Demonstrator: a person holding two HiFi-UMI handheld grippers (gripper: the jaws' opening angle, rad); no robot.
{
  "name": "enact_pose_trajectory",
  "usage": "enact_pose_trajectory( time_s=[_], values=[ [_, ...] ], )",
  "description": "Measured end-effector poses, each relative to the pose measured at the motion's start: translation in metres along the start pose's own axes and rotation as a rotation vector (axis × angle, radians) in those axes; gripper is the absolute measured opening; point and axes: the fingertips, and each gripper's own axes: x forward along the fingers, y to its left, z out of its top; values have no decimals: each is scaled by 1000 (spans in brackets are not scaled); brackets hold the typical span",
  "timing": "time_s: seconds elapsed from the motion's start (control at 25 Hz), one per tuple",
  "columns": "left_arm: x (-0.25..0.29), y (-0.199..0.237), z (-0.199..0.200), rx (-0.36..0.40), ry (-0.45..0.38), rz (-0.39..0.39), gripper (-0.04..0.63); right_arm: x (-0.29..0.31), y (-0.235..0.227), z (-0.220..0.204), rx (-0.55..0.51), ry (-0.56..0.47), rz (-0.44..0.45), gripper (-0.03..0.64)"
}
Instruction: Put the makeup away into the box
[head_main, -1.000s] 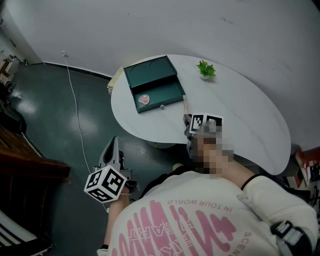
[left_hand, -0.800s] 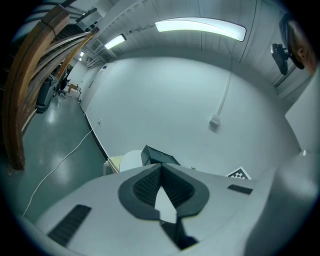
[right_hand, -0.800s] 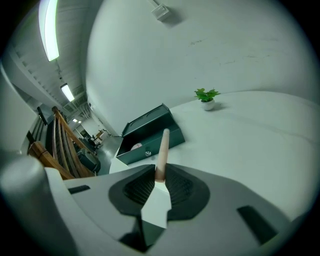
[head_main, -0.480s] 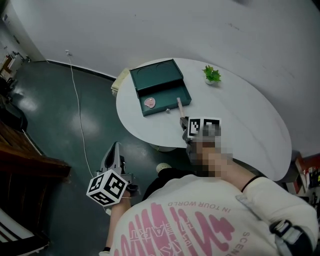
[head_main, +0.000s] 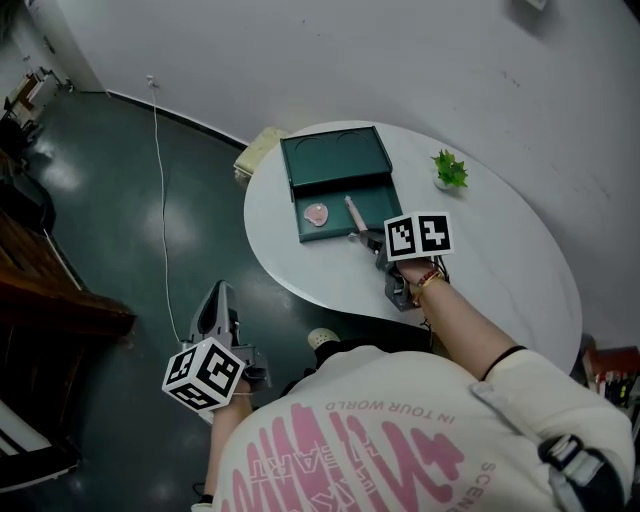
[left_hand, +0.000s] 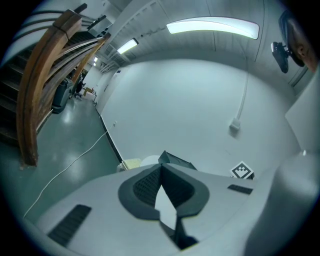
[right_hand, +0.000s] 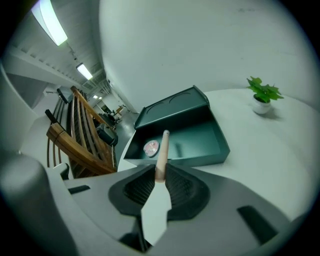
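Observation:
An open dark green box (head_main: 338, 181) (right_hand: 186, 134) lies at the far side of the white oval table (head_main: 500, 275). A round pink compact (head_main: 316, 213) (right_hand: 151, 147) rests in its tray. My right gripper (head_main: 368, 238) (right_hand: 160, 172) is shut on a slim pink makeup stick (head_main: 355, 212) (right_hand: 161, 150), which points at the box, its tip over the tray's near wall. My left gripper (head_main: 218, 300) (left_hand: 161, 169) hangs off the table at the lower left above the floor, jaws shut and empty. In the left gripper view the box (left_hand: 176, 161) shows beyond its tips.
A small potted plant (head_main: 450, 168) (right_hand: 262, 94) stands on the table right of the box. A pale low block (head_main: 262, 150) sits on the floor beside the table, and a white cable (head_main: 160, 170) runs across the dark floor. Wooden rails (left_hand: 45, 75) stand at the left.
My right gripper has carried the pink stick forward to the box, whose tray edge its tip now reaches. The left gripper has shifted slightly and stays low, off the table.

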Motion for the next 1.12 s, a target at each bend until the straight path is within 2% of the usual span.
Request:
enact_pose_trajectory(
  time_s=[0.2,0.48,0.88,1.12],
  values=[
    [5,10,5,-10,-9,36,2,11,-4,16,-159,116,-5,60],
    [4,24,9,-25,-23,79,2,27,-7,27,-520,327,-27,60],
    [-4,41,13,-38,-35,152,2,60,-18,31,-669,463,-76,61],
    [-13,53,16,-47,-48,194,2,72,-34,28,-752,558,-152,63]
  ],
)
